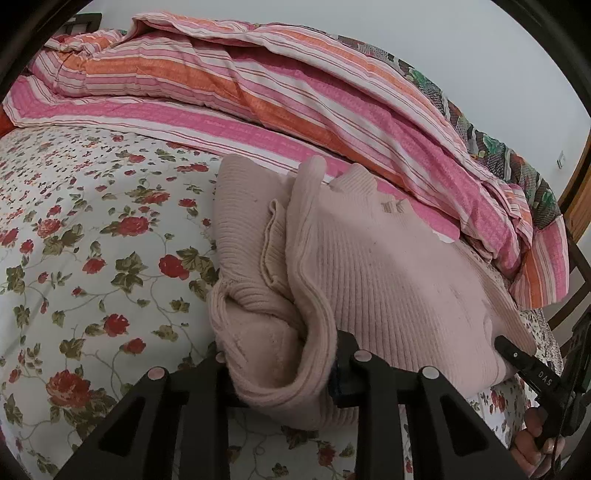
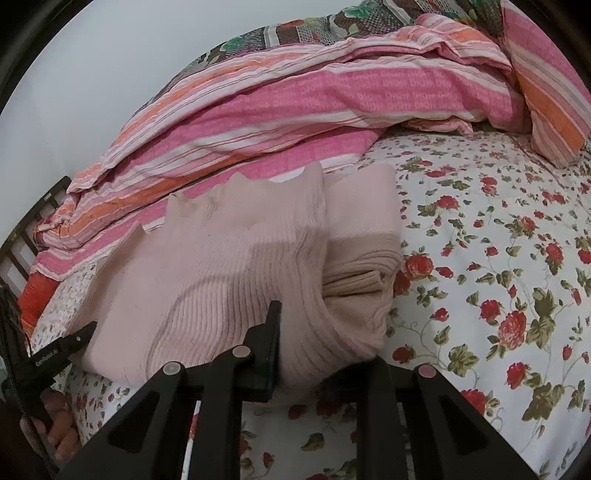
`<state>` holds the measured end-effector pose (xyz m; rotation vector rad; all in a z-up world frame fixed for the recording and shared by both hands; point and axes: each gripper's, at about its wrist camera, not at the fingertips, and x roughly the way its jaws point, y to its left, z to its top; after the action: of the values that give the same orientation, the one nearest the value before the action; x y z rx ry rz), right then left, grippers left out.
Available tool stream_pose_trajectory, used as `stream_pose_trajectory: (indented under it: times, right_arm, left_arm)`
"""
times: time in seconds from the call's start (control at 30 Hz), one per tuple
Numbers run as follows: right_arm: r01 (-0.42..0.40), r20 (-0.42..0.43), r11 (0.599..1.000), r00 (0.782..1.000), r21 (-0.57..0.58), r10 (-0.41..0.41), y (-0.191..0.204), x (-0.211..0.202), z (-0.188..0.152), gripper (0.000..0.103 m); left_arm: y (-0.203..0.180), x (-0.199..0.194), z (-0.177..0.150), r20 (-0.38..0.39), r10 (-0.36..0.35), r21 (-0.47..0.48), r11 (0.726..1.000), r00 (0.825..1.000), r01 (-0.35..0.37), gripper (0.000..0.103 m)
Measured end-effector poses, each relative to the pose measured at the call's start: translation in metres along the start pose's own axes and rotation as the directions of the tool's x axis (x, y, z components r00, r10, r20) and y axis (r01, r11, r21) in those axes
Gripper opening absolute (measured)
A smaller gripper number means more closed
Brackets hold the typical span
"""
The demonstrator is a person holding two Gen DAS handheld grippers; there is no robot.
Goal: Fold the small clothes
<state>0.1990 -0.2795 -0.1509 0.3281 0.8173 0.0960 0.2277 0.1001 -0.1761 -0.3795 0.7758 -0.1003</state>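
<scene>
i'm over a bed spread with a white floral sheet, red roses and olive leaves all across it. a pink and orange striped quilt lies bunched along the far side, a darker patchwork cover peeking from under it. behind that, a plain pale wall. dark wooden bed rails show at the edge, soft even light throughout.

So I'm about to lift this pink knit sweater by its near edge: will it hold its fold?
Probably not: the sweater looks soft and floppy, its ribbed knit already sagging in waves. Its thick layers suggest some weight, so free ends would likely droop.
</scene>
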Motion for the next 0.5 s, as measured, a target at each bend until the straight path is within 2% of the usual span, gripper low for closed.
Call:
stream_pose_trajectory:
  times: [0.5]
  right_arm:
    - [0.004, -0.002, 1.000, 1.000, -0.004, -0.004, 0.0006, 0.0001, -0.0004, 0.018]
  left_arm:
    - [-0.0016, -0.0020, -0.0003, 0.003, 0.006, 0.006, 1.000, 1.000, -0.006, 0.026]
